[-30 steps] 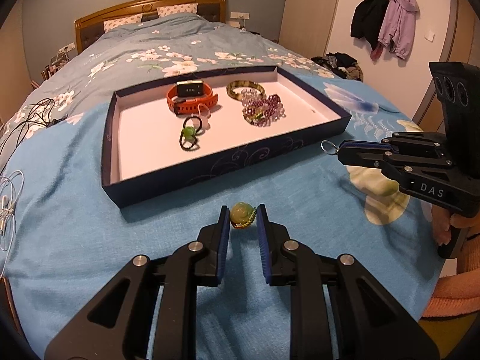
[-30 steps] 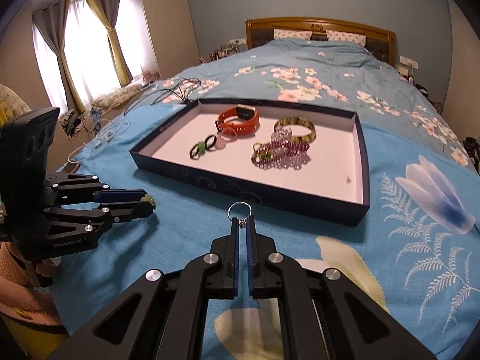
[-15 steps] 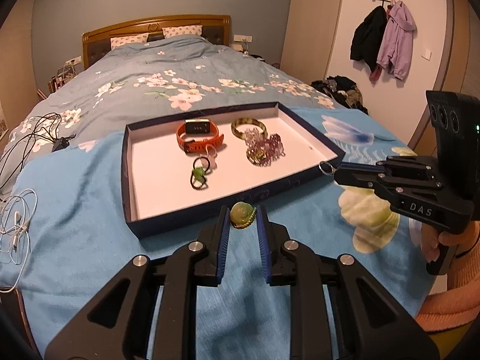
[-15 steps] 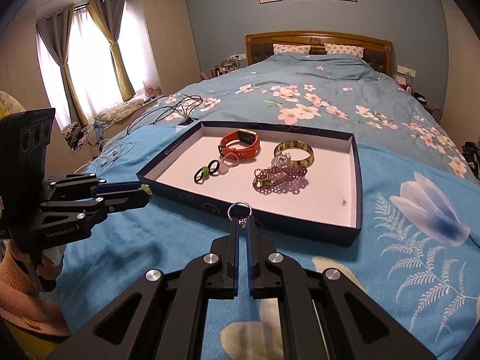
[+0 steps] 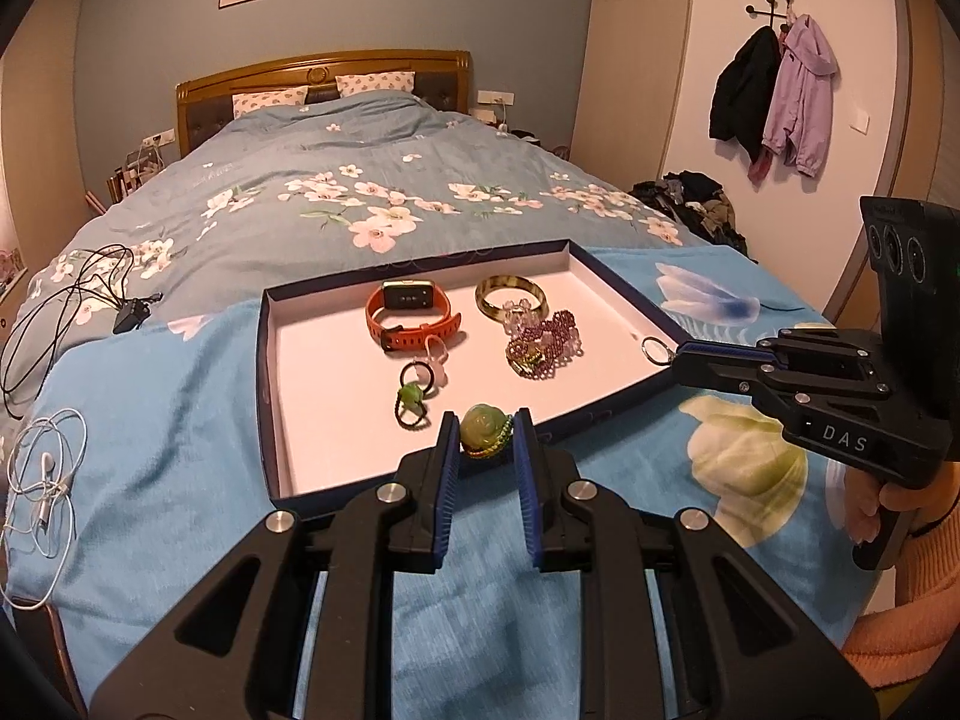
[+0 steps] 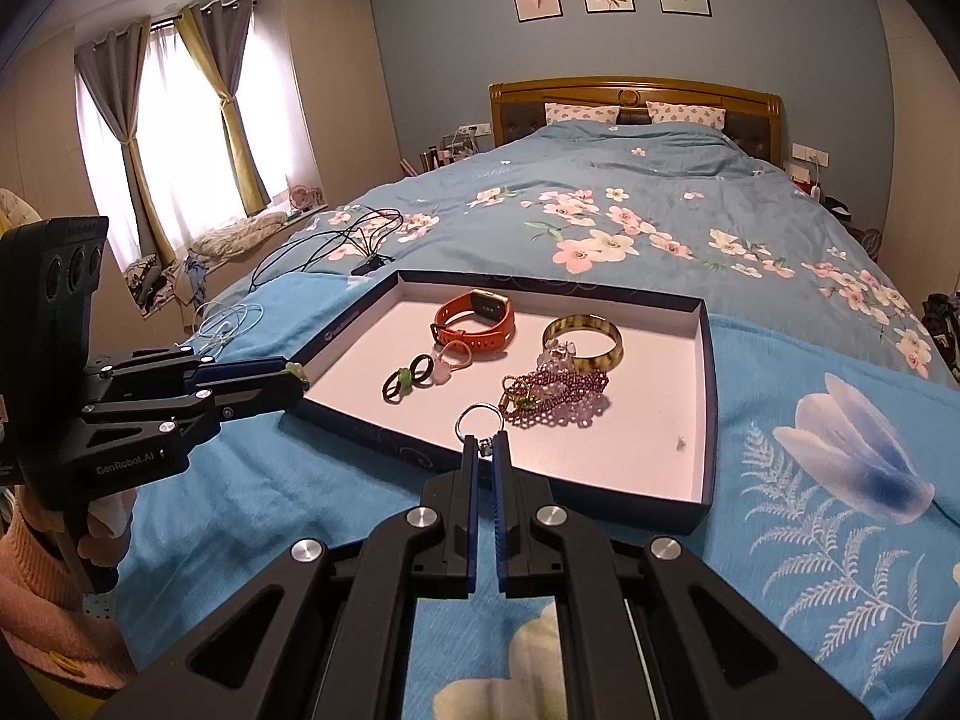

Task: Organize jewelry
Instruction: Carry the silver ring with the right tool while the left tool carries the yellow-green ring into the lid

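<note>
A: What is the left gripper [image 5: 486,429] carrying?

B: A pale green carved jade pendant [image 5: 482,425] with a green and orange cord bunched under it, pinched between the blue-lined fingertips. It hangs over the near wall of the dark blue tray [image 5: 267,396].

A: And the right gripper [image 6: 486,443]?

B: Its fingers are pressed nearly together on the small link of a silver key ring [image 6: 479,419]; the loop stands up past the tips, over the tray's near edge. In the left wrist view the same ring shows at the tray's right wall.

A: Count what lies in the tray.

B: Ahead of the left tongs, nearest first: one pair of dark rings with a green stone [image 5: 412,396], and one pale pink ring [image 5: 436,354] touching them. Beyond those, one orange smartwatch [image 5: 411,315]. To the right of that, one mottled yellow-brown bangle [image 5: 510,298], and in front of the bangle one heap of purple bead bracelets [image 5: 543,343] with clear beads at its far end; I cannot count the strands.

A: Anything outside the tray?

B: Left of the left gripper on the blue floral bedspread [image 5: 150,450]: one white earphone cable [image 5: 42,480], and farther off one black cable [image 5: 78,294].
</note>
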A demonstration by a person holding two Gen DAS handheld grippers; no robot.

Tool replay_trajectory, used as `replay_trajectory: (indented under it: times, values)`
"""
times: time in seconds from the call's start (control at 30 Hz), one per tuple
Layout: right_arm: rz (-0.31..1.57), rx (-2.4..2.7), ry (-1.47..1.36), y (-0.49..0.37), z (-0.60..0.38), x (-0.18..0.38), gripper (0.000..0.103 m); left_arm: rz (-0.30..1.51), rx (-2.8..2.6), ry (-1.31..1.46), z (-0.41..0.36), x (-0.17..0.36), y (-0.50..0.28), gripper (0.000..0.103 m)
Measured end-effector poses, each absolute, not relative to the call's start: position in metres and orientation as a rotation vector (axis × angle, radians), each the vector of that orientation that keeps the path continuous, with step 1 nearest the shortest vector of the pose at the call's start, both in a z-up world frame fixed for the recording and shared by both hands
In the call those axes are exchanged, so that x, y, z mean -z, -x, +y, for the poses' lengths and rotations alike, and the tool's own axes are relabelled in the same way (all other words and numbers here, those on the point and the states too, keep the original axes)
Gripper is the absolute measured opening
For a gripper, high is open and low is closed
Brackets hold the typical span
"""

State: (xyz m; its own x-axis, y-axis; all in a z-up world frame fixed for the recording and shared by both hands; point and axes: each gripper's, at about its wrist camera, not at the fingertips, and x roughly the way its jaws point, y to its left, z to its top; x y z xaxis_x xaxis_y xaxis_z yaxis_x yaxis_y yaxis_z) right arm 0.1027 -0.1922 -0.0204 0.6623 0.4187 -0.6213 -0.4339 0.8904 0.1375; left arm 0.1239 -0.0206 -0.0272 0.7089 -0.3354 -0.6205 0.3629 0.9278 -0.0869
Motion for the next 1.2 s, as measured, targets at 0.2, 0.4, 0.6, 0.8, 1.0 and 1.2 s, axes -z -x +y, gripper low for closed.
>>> replay_trajectory:
  times: [0.2, 0.4, 0.6, 0.8, 1.0, 1.2]
  values:
    - [0.682, -0.474, 0.024, -0.110, -0.193, 0.016, 0.003, 0.669, 0.375, -0.042, -0.020, 0.024, -0.127, 0.019]
    - [0.670, -0.470, 0.024, -0.115, -0.193, 0.011, 0.003, 0.661, 0.368, -0.042, -0.018, 0.022, -0.132, 0.019]
    - [0.665, -0.465, 0.027, -0.120, -0.194, 0.011, 0.003, 0.656, 0.364, -0.046, -0.019, 0.021, -0.137, 0.019]
    - [0.664, -0.463, 0.025, -0.123, -0.194, 0.010, 0.003, 0.650, 0.363, -0.050, -0.020, 0.019, -0.141, 0.019]
    - [0.664, -0.464, 0.028, -0.123, -0.194, 0.010, 0.003, 0.647, 0.358, -0.054, -0.021, 0.018, -0.144, 0.019]
    - [0.665, -0.463, 0.028, -0.124, -0.194, 0.010, 0.003, 0.646, 0.356, -0.061, -0.022, 0.018, -0.145, 0.019]
